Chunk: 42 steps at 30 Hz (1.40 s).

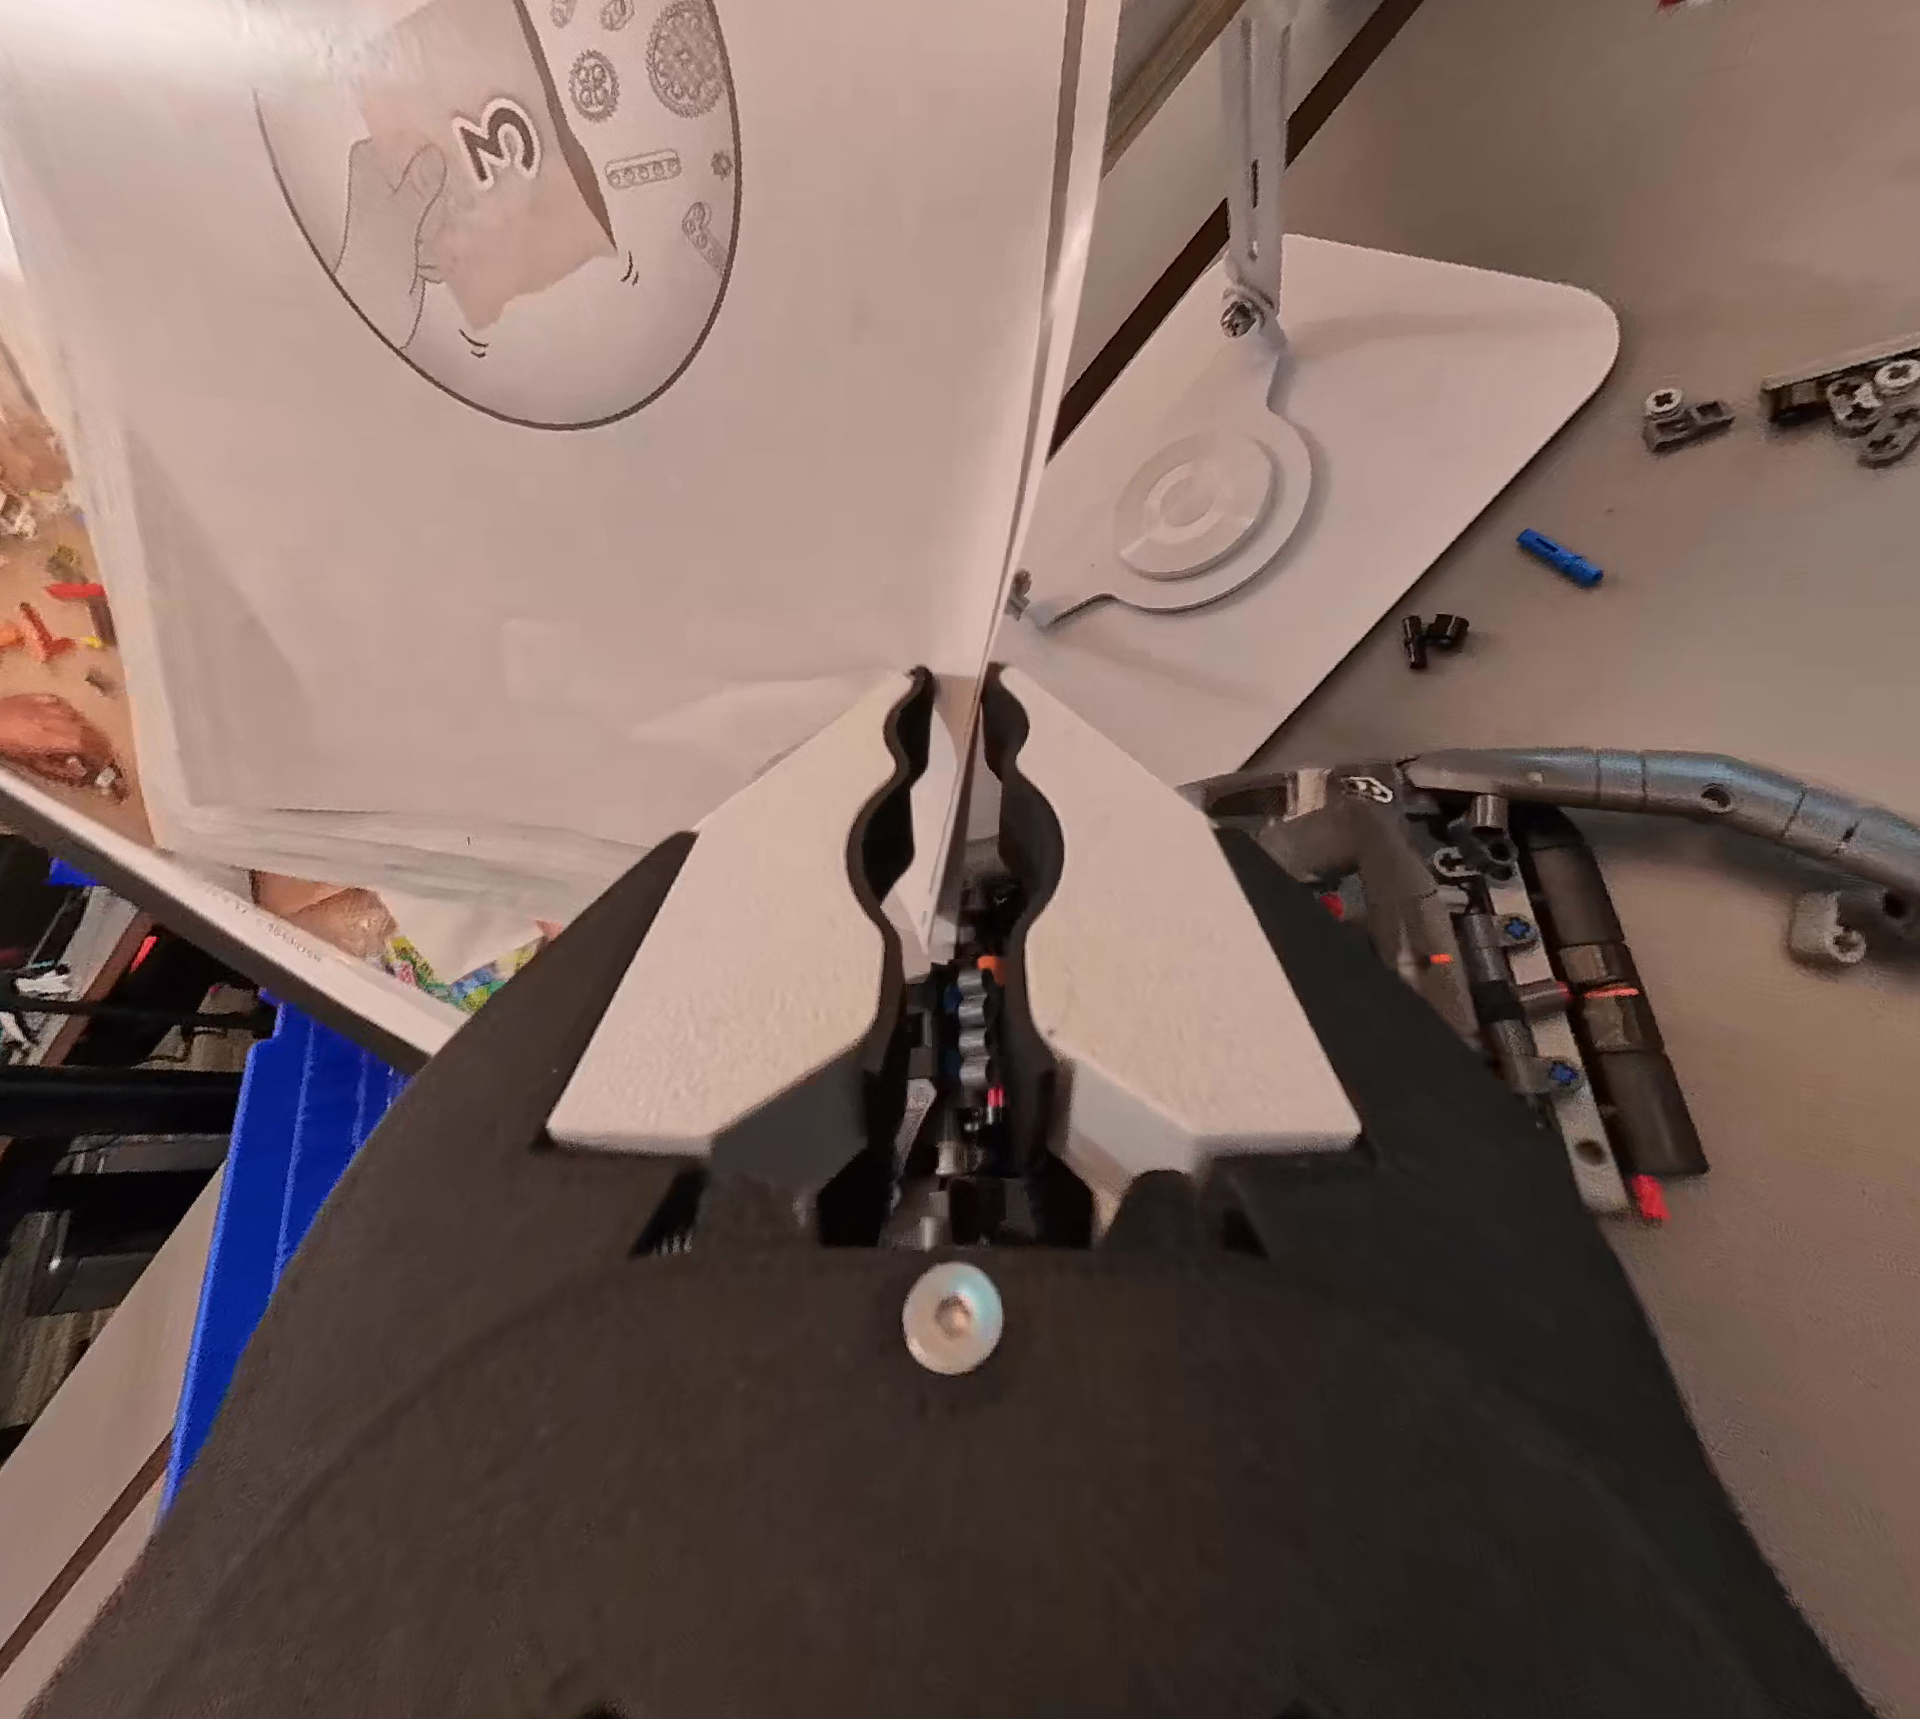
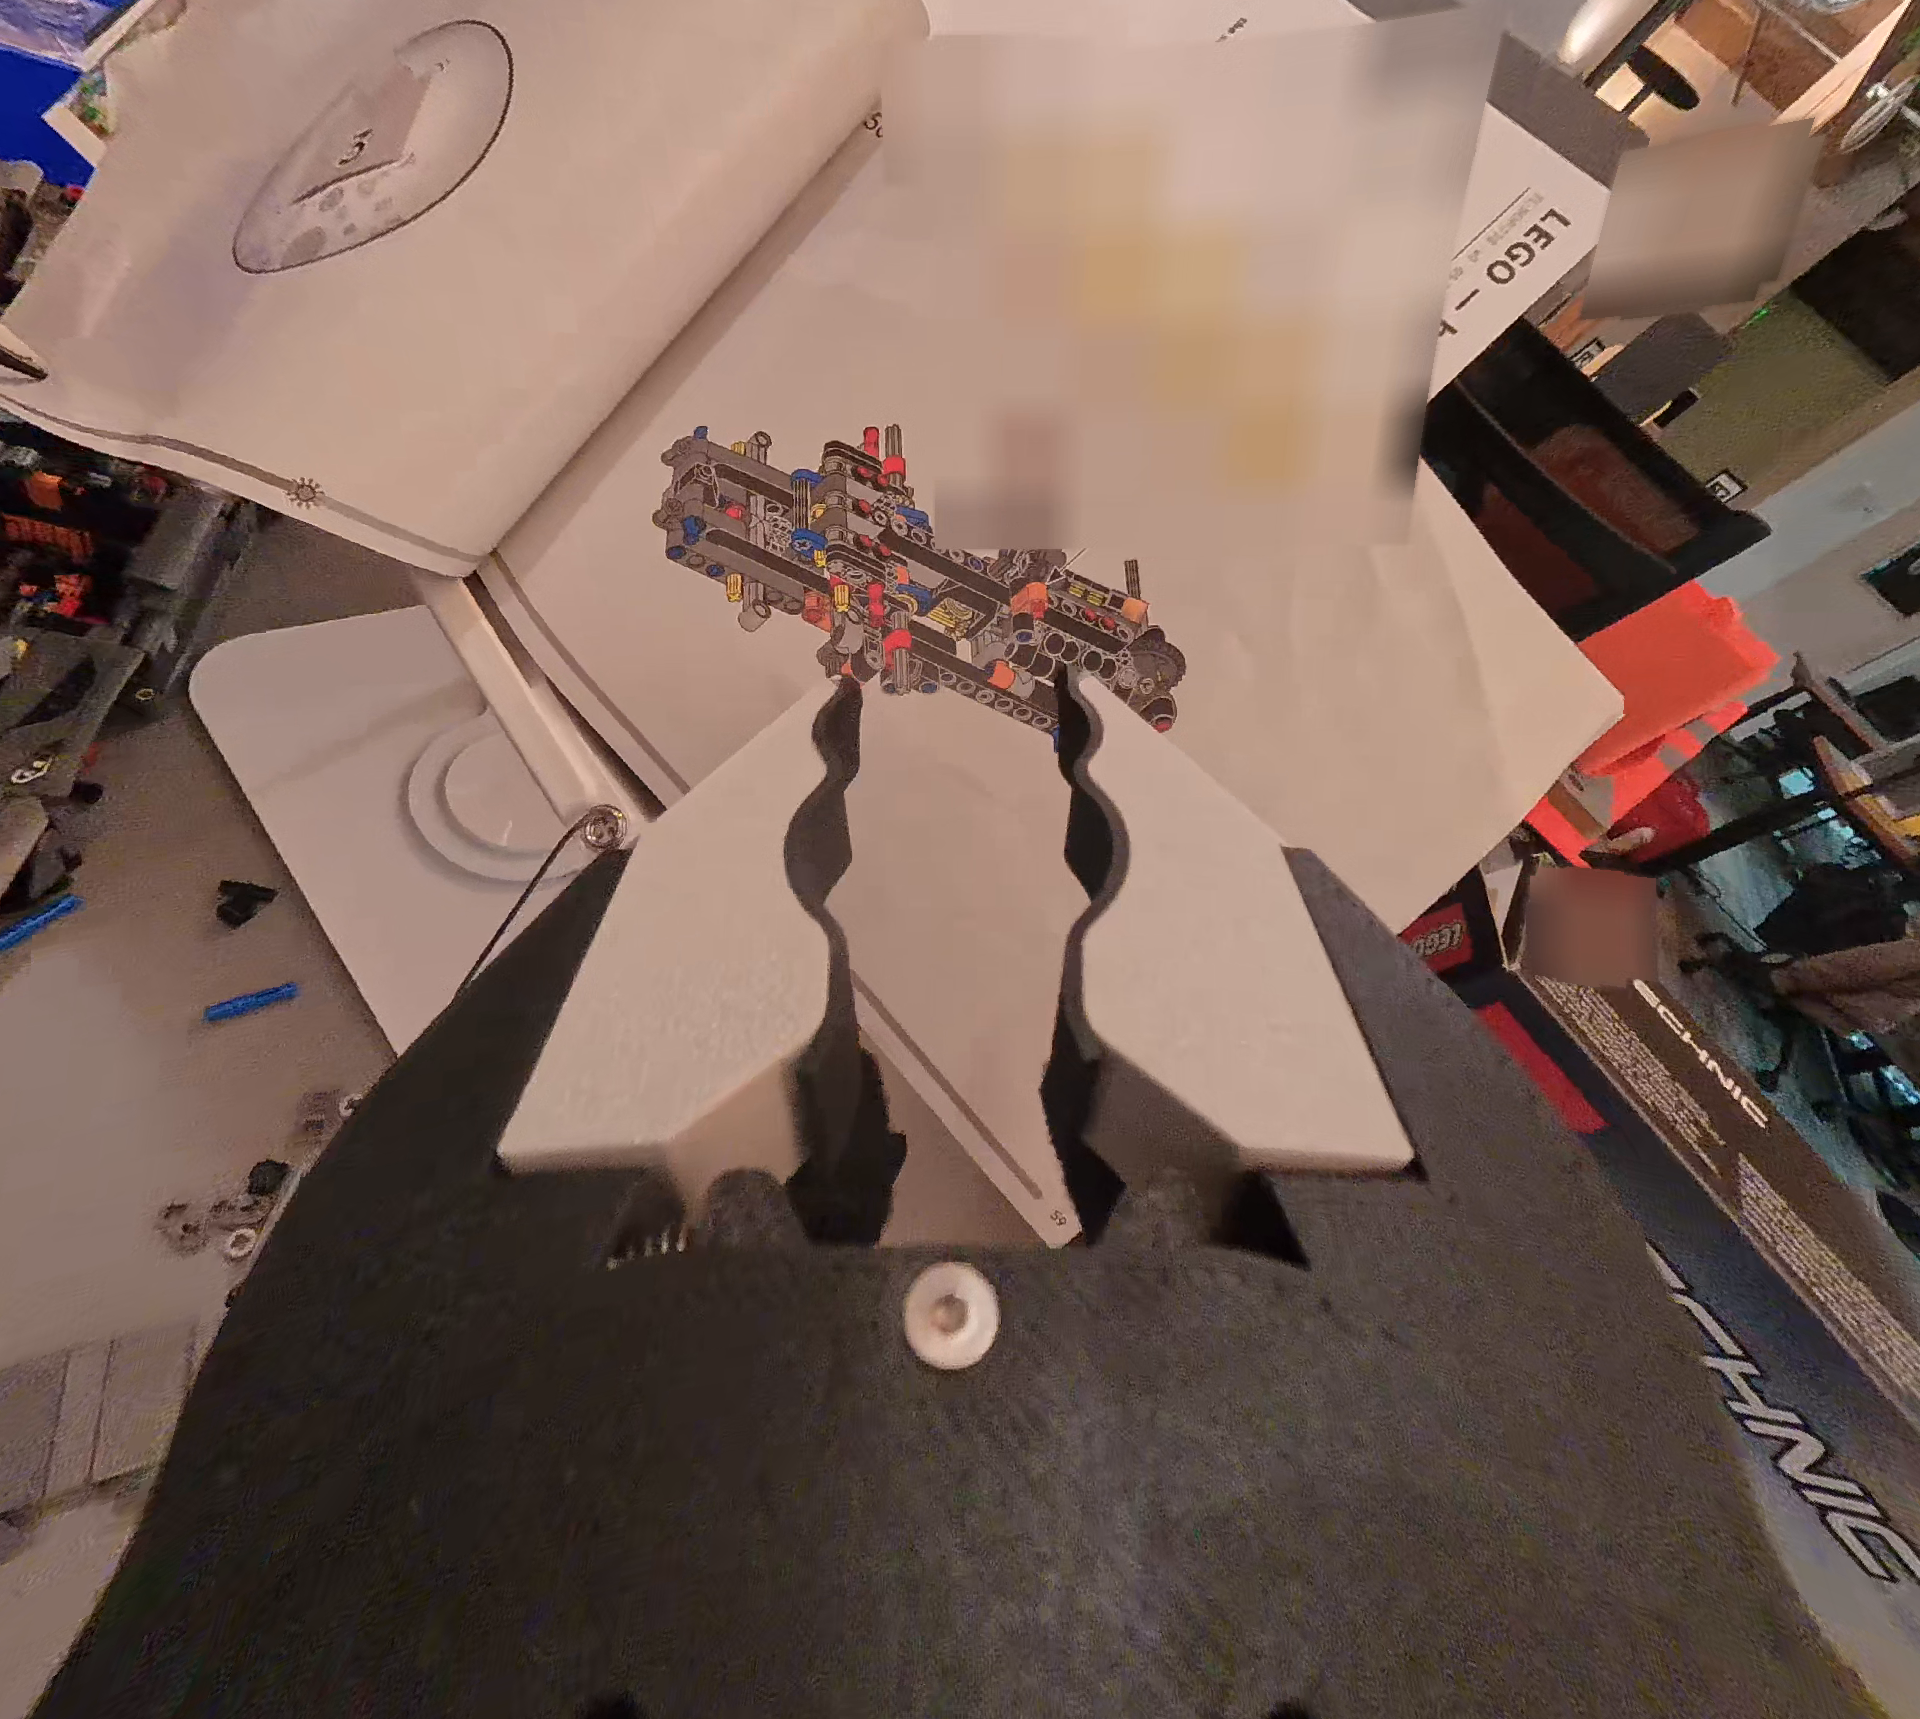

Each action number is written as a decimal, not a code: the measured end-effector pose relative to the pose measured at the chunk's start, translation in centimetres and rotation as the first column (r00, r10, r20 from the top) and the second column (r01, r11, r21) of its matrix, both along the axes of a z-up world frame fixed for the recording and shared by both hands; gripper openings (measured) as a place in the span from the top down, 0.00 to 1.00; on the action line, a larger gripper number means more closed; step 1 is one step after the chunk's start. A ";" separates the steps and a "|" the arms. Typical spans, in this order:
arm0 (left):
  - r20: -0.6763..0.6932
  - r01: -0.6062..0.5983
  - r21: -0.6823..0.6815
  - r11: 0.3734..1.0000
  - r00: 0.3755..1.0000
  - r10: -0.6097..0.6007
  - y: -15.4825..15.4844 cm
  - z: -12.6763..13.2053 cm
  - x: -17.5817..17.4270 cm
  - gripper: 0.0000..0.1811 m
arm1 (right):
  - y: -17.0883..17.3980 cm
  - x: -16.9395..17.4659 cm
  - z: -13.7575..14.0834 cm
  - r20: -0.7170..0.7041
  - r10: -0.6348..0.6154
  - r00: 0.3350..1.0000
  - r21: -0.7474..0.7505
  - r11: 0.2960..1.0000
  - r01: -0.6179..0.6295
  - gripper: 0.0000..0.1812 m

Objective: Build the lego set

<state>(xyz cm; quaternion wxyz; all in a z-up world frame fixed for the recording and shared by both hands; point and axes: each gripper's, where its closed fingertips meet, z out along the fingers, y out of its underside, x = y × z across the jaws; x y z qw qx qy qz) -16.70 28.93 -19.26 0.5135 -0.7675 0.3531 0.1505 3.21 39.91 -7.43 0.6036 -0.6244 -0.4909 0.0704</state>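
Your left tongs (image 1: 954, 682) are pinched on the edge of a page (image 1: 520, 319) of the instruction booklet (image 2: 1299, 734), with the sheet running up from between the nearly closed tips; that page carries a round drawing of a bag spilling parts. The booklet stands on a white stand (image 1: 1403, 381) on the tabletop (image 1: 1714, 215), and everything else here is placed from that stand. Your right tongs (image 2: 951, 693) are spread apart in front of it, holding nothing, with the booklet's lower right page lying between the fingers and its printed picture of a chassis just past the tips. The lifted page curls up and over on the booklet's left half. The partly built lego model (image 1: 1538, 994), grey and black with red and blue pins, lies on the tabletop beside the stand's base, directly under your left tongs. A blue pin (image 1: 1558, 560) and a black connector (image 1: 1437, 635) lie loose near the base's edge, and small grey pieces (image 1: 1683, 428) sit a little farther out.
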 end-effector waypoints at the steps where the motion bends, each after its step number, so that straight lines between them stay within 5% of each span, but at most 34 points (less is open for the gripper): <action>1: -0.005 -0.007 0.003 1.000 1.000 0.007 0.0 0.0 -0.3 0.97 | 0.2 0.1 -0.2 0.005 -0.003 1.000 0.000 1.000 0.003 0.80; 15: 0.009 -0.073 0.045 0.996 0.997 0.072 0.4 -0.4 -3.2 0.98 | 2.2 0.4 -4.0 0.048 -0.065 0.997 -0.088 0.994 0.070 0.82; 42: 0.019 -0.109 0.087 0.990 0.994 0.108 0.1 0.1 -4.9 0.99 | 2.5 0.4 -4.2 0.053 -0.079 0.995 -0.047 0.996 0.082 0.83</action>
